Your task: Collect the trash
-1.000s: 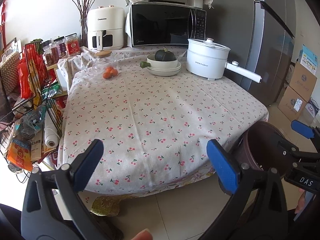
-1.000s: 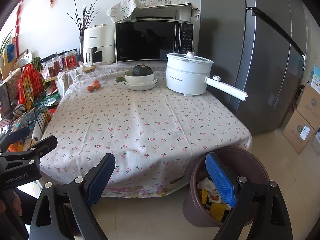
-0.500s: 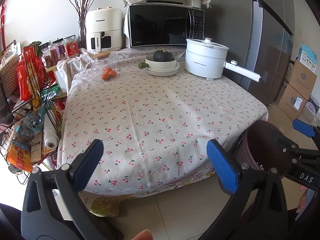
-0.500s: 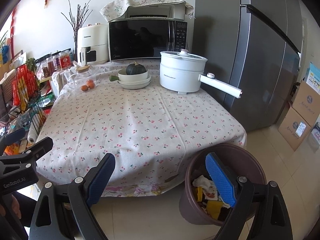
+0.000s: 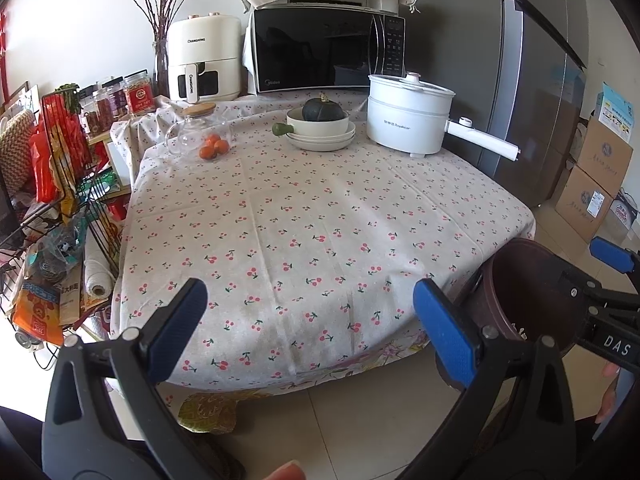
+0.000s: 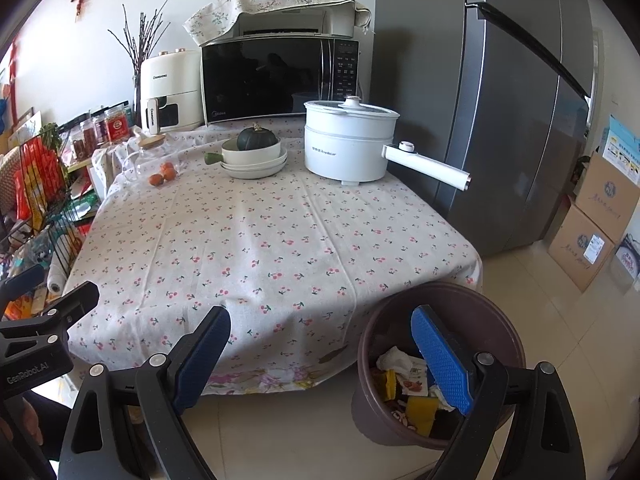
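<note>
Both grippers hang with jaws spread wide and nothing between them, the left gripper (image 5: 310, 314) low over the cherry-print tablecloth (image 5: 320, 216) edge, the right gripper (image 6: 320, 344) at lower centre with its right finger covering part of the trash (image 6: 404, 380) heaped in the brown bin (image 6: 472, 316) at lower right. From the left wrist view that bin (image 5: 516, 280) is half hidden behind a finger, its contents barely visible. Compared with a second ago, the table has slid slightly farther off and more of the bin's inside shows.
</note>
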A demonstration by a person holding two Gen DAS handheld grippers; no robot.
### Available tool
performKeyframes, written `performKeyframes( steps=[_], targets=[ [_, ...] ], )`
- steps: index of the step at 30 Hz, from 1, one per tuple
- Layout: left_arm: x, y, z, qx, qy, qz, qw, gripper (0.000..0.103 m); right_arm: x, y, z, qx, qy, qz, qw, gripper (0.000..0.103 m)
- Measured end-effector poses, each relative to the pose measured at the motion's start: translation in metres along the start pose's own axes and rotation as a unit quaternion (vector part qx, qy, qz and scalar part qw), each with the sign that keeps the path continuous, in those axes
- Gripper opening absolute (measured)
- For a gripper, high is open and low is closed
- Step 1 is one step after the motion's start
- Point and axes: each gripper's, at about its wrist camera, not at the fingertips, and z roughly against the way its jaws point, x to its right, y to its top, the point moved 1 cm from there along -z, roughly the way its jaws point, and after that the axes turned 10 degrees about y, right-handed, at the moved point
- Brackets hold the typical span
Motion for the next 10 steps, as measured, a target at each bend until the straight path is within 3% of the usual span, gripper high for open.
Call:
performKeyframes(
  steps=[10],
  targets=[
    [0.007, 0.0005, -0.0035, -0.018, -0.022, -0.01, 0.9996, 0.102, 0.004, -0.0015, 0.0001, -0.003, -0.003, -0.004, 1.0, 0.093]
  ],
)
